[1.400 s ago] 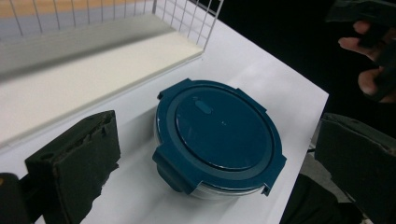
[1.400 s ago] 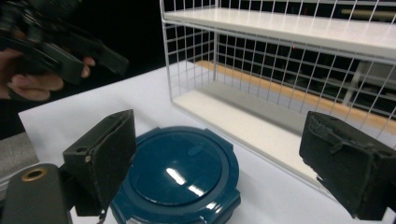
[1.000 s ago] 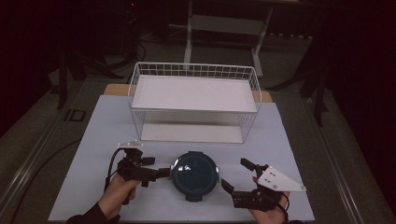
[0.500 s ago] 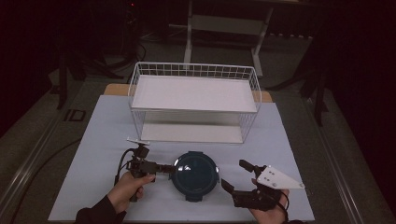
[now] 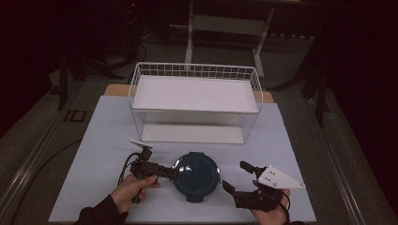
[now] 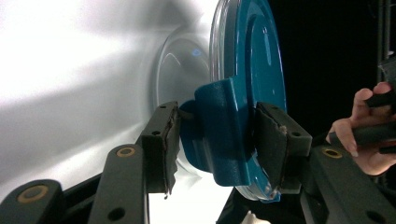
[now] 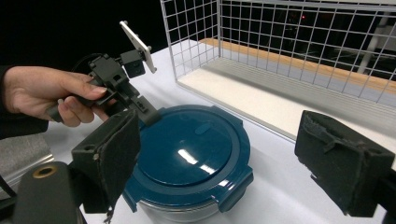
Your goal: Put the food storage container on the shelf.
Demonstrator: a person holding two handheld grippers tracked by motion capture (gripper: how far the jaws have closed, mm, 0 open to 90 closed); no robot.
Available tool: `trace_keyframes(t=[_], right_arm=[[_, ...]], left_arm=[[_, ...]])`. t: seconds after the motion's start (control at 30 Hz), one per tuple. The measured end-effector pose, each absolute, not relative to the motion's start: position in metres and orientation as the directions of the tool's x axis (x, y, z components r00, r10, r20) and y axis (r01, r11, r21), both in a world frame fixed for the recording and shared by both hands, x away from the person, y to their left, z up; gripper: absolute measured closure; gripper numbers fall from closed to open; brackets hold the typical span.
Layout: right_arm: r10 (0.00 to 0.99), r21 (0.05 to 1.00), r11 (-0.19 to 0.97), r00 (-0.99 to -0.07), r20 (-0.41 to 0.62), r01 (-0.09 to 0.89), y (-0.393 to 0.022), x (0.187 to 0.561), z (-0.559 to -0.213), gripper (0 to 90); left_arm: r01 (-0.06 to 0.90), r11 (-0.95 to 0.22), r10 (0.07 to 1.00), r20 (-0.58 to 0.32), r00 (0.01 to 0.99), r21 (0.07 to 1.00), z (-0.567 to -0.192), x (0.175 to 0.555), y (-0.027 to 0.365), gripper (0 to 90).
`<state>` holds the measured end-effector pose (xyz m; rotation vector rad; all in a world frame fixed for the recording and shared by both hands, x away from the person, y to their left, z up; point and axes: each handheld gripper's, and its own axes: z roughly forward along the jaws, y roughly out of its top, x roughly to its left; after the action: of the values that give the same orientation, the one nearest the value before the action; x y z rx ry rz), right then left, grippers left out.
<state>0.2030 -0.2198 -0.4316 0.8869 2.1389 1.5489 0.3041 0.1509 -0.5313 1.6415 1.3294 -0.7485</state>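
Note:
A round container with a dark blue clip-on lid (image 5: 197, 174) stands on the white table near the front edge. My left gripper (image 5: 174, 171) reaches it from the left, rolled on its side. In the left gripper view its pads (image 6: 163, 144) press on either side of the lid's blue latch tab (image 6: 224, 135), so it is shut on the tab. From the right gripper view, the left gripper (image 7: 150, 113) touches the lid (image 7: 191, 158) at its far left rim. My right gripper (image 5: 236, 176) stands open just right of the container, its wide gap (image 7: 224, 140) empty.
A white wire basket (image 5: 195, 70) with a white floor stands behind the container, across the middle of the table (image 5: 108, 136). Its near wall (image 7: 280, 46) is close behind the lid. A wooden edge shows past the basket; the surroundings are dark.
My left gripper has moved right to the lid's left edge and rolled onto its side, taking hold of the latch tab. The right gripper has barely moved.

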Motion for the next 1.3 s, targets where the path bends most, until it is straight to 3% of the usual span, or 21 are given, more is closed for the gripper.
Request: trace_keyframes(t=[0.13,0.27,0.4,0.67,1.0,1.3], right_arm=[[0.665,0.926,0.199,-0.739,0.112,0.32,-0.221,0.208,-0.435,16.6],[0.657,0.891,0.169,-0.722,0.217,0.422,-0.223,0.218,-0.446,21.6],[0.641,0.813,0.121,-0.671,0.373,0.569,-0.228,0.233,-0.46,27.1],[0.599,0.656,0.107,-0.575,0.557,0.747,-0.229,0.255,-0.489,39.6],[0.569,0.587,0.115,-0.538,0.622,0.801,-0.224,0.258,-0.503,46.6],[0.524,0.539,0.1,-0.505,0.686,0.836,-0.222,0.256,-0.507,55.1]], left_arm=[[0.962,-0.064,0.437,-0.859,0.266,0.265,-0.531,0.303,0.152,52.9],[0.951,-0.081,0.446,-0.842,0.302,0.298,-0.527,0.298,0.151,53.1],[0.929,-0.112,0.46,-0.811,0.363,0.352,-0.52,0.291,0.149,53.6],[0.887,-0.158,0.458,-0.764,0.455,0.434,-0.512,0.281,0.147,55.3],[0.85,-0.19,0.452,-0.725,0.519,0.491,-0.508,0.273,0.146,56.4],[0.851,-0.174,0.458,-0.725,0.515,0.495,-0.509,0.268,0.148,56.6]])
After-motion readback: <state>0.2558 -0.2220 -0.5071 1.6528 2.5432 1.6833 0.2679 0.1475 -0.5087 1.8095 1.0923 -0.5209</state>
